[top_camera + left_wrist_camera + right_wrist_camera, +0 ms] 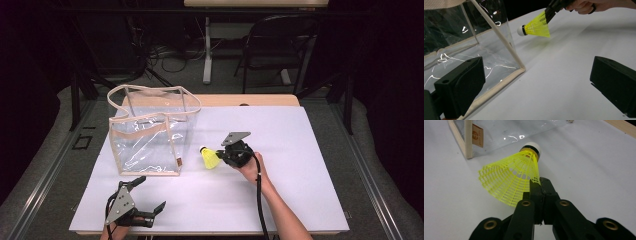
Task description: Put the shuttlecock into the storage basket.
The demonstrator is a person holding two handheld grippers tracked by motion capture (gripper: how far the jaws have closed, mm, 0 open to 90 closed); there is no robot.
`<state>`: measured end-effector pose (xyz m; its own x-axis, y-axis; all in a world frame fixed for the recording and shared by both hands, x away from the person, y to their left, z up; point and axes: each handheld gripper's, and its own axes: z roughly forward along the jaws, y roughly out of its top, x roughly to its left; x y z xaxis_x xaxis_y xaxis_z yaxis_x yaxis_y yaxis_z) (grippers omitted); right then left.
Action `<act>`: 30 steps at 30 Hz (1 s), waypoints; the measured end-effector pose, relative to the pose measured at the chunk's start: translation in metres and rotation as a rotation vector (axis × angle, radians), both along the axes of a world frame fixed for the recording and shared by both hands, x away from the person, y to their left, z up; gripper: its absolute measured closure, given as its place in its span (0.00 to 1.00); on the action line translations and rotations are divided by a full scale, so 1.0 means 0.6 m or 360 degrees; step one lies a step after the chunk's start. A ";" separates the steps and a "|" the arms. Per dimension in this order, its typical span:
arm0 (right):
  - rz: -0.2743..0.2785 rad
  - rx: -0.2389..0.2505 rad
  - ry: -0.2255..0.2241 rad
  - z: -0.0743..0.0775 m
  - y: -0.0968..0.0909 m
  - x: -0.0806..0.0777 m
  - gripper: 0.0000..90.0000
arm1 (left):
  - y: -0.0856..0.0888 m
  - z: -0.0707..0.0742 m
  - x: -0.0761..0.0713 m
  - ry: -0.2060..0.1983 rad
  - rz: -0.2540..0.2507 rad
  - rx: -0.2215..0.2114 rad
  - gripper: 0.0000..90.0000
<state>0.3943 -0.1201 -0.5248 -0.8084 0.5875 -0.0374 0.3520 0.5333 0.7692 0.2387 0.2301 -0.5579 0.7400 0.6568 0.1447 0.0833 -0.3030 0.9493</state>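
Right tongs (221, 156) pinched the shuttlecock (210, 157) skirt, cork nose pointing frame-left at the clear bag (150, 131) just beside. Left tongs (145, 194) spread, idle lower left.

A bag (150, 132) stands on the table (300, 150), left of centre — a shuttlecock (210, 157) just right of it, off the tabletop. The left gripper (150, 195) sits near the front edge — before the bag.
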 end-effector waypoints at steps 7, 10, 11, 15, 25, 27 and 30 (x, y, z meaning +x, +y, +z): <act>-0.0025 0.0000 -0.0008 0.004 -0.011 -0.008 0.99 | 0.000 0.000 0.000 -0.0001 -0.0001 0.0003 0.00; -0.0038 0.0003 -0.0009 0.007 -0.015 -0.009 0.99 | 0.000 0.000 0.000 0.0000 -0.0001 0.0004 0.00; -0.0041 0.0004 -0.0011 0.007 -0.017 -0.009 0.99 | 0.000 0.000 0.000 0.0001 -0.0001 0.0003 0.00; -0.0051 -0.0001 -0.0011 0.011 -0.022 -0.011 0.99 | 0.000 0.000 0.000 0.0000 -0.0004 0.0002 0.00; -0.0079 0.0019 -0.0020 0.021 -0.033 -0.015 0.99 | -0.001 0.000 0.000 0.0001 -0.0010 0.0004 0.00; -0.0079 0.0024 -0.0020 0.023 -0.034 -0.016 0.99 | -0.001 0.000 -0.001 -0.0001 -0.0012 0.0003 0.00; -0.0079 0.0019 -0.0017 0.025 -0.033 -0.016 0.99 | -0.001 0.001 -0.001 -0.0002 -0.0012 0.0001 0.00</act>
